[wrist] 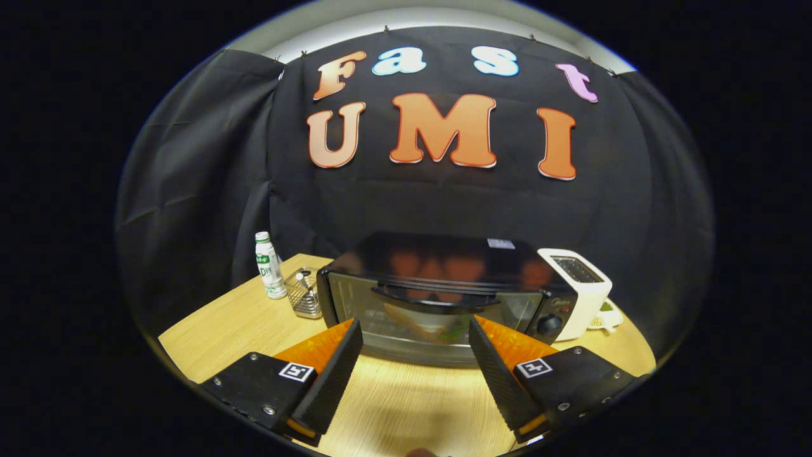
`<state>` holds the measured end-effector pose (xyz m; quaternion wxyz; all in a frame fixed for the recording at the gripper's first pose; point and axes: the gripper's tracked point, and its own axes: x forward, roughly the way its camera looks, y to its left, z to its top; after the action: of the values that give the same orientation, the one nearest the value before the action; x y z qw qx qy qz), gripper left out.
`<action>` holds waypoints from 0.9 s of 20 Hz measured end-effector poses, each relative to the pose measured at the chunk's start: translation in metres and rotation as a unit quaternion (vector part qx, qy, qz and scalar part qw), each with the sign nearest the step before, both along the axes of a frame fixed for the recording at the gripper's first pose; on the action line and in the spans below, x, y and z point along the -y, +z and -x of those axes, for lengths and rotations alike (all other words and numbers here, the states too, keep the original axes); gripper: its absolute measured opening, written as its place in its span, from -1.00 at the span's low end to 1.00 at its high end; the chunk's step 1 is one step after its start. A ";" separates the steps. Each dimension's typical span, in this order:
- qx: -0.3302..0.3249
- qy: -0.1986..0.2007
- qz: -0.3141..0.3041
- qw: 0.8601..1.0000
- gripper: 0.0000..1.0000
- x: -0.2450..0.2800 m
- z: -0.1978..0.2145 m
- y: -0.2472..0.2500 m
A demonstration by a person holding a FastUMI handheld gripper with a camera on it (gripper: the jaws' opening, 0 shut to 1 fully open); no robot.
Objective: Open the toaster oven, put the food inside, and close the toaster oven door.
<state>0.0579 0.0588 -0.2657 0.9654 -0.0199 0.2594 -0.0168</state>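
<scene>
**Oven door shut, something showing behind the glass**

Black cloth backs a wooden surface (228, 330); all places below are rel. to the toaster oven (438, 292). It sits mid-surface, door up and shut, handle (434, 295) across the top of the glass. Right of it, touching or nearly: white toaster (580, 285). Left: wire basket (303, 293), then a bottle (268, 265) further left. Hand-held gripper (415, 346) sits just in front, fingers spread wide, holding nothing.

Scene fits door not opened or door closed again w/ food in. For any handle move: come in square, centred.

Hard to tell: shapes behind the glass could be food or glare. Small item behind the toaster is cut off.
</scene>
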 end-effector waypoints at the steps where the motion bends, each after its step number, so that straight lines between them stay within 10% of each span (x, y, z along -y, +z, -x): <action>1: 0.016 0.001 0.008 1.000 0.99 0.001 -0.001 0.011; 18: 0.211 0.017 0.061 0.975 0.98 0.023 0.060 0.250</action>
<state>-0.0025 0.0361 -0.0162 0.9955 -0.0790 0.0480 -0.0204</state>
